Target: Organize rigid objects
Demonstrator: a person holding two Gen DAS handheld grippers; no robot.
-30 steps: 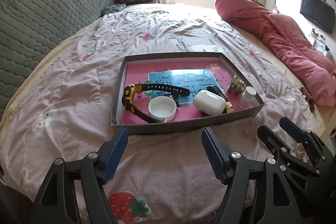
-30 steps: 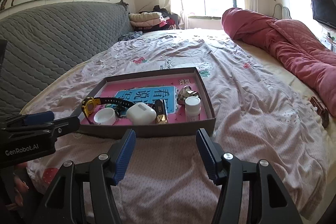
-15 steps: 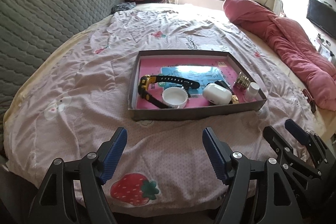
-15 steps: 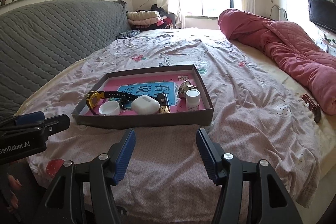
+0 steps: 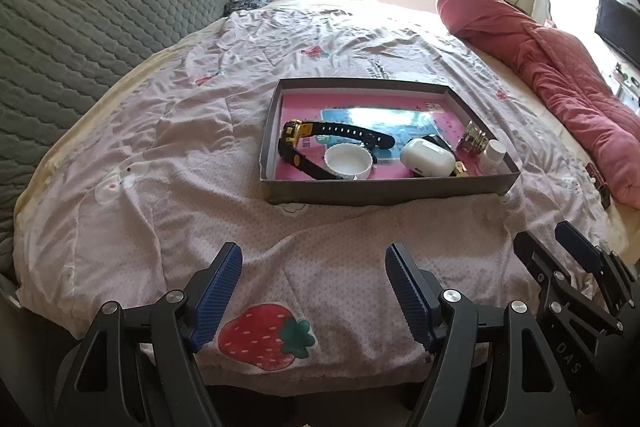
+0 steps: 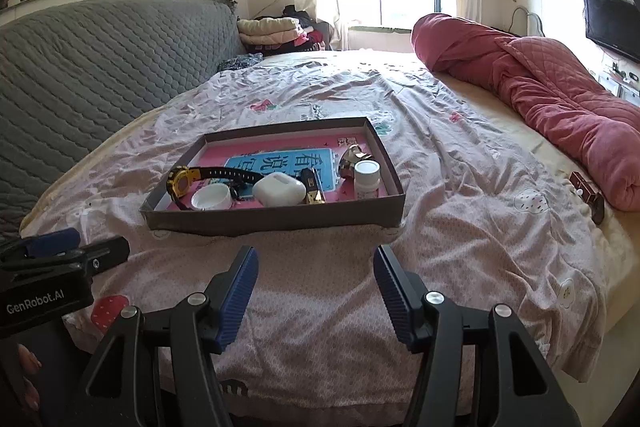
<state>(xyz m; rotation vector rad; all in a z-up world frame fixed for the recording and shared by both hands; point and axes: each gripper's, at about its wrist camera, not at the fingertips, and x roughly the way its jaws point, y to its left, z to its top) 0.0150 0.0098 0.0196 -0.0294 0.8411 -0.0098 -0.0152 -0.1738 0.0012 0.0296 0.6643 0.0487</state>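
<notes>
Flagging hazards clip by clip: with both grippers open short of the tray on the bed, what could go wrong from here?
1. The small white bottle stands upright close to the tray wall; a reaching finger could topple it.
2. The watch strap curls round the white cap, so lifting one may drag the other.
3. The tray sits on a soft, wrinkled bedspread and may tilt if pressed.

Both wrist cameras are looking forward and downward along their own blue-padded fingers from the near edge of the bed (image 5: 168,163), standing back from the tray (image 5: 384,193). The left view is facing it from the left, the right view from the right. Both are sharing the tray (image 6: 276,219), bedspread, headboard and window.
</notes>
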